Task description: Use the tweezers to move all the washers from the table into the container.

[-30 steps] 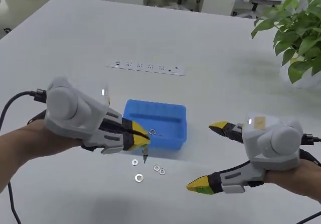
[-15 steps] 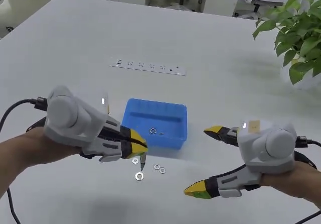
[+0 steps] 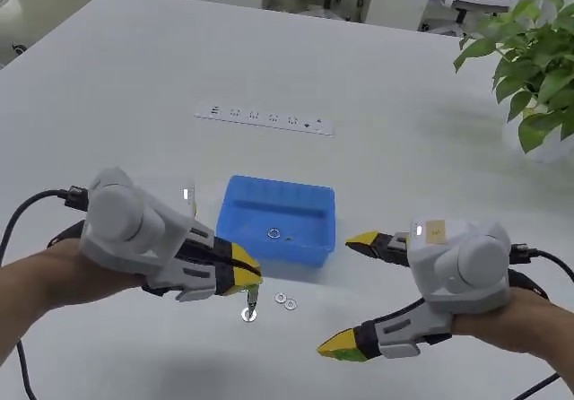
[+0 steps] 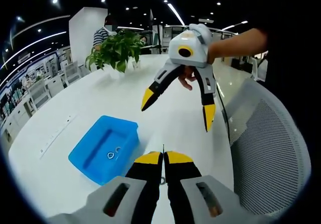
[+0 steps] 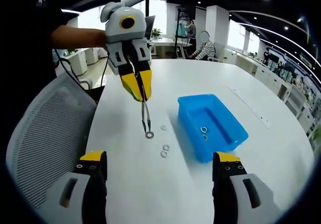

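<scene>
Tweezers (image 5: pixel 146 116): clamped in left claw (image 3: pixel 249 274), tips at a washer (image 5: pixel 149 134) on surface (image 3: pixel 404 149)
Right claw (image 3: pixel 336 296): spread wide, holding nothing
Container (image 3: pixel 269 249): blue, two washers (image 3: pixel 273 233) inside

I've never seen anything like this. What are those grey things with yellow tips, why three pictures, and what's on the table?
No robot here: a person holds a tool in each hand, each ending in a two-fingered claw. The rectangular picture comes from a camera on the person's head; the two round ones from a camera on each claw, looking along it. The left claw is shut on tweezers, whose tips are down at a washer on the white table. Three more washers lie nearby. The right claw is open and holds nothing. The blue container has two washers in it.
</scene>
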Demonstrator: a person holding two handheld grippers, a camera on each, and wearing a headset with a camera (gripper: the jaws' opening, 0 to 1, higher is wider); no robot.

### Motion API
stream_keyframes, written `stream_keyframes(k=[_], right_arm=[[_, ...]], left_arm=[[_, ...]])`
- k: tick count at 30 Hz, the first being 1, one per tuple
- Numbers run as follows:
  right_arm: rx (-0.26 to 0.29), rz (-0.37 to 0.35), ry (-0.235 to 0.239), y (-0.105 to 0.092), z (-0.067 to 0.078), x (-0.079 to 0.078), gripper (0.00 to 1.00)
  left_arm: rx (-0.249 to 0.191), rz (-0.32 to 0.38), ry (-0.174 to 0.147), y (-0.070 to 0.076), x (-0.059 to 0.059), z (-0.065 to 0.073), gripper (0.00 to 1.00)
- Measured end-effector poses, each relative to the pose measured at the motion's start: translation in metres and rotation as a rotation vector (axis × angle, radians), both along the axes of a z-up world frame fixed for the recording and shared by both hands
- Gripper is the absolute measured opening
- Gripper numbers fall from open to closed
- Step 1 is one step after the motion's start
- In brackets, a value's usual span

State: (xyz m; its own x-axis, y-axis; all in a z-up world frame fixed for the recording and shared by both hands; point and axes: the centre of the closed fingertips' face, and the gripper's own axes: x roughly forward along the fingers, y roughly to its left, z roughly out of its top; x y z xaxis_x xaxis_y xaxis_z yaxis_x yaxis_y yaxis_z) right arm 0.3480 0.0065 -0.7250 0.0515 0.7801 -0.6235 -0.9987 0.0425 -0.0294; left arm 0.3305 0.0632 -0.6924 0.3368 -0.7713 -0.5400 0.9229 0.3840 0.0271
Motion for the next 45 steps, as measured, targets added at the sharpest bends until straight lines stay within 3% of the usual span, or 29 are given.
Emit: stream_keyframes(k=[23, 29, 39, 45], right_arm=[[-0.02, 0.096, 0.023, 0.022, -0.009, -0.015, 0.82], [-0.016, 0.147, 0.012, 0.03, -0.011, -0.019, 0.73], [-0.031, 0.237, -0.03, 0.044, -0.013, -0.021, 0.5], [-0.044, 0.279, -0.042, 0.051, -0.017, -0.022, 0.41]], left_arm=[[-0.003, -0.004, 0.017, 0.0, -0.003, -0.009, 0.06], [-0.007, -0.006, 0.017, 0.0, -0.003, -0.01, 0.06], [0.017, -0.042, 0.01, 0.0, -0.005, -0.011, 0.06], [0.039, -0.075, -0.004, 0.0, -0.006, -0.011, 0.06]])
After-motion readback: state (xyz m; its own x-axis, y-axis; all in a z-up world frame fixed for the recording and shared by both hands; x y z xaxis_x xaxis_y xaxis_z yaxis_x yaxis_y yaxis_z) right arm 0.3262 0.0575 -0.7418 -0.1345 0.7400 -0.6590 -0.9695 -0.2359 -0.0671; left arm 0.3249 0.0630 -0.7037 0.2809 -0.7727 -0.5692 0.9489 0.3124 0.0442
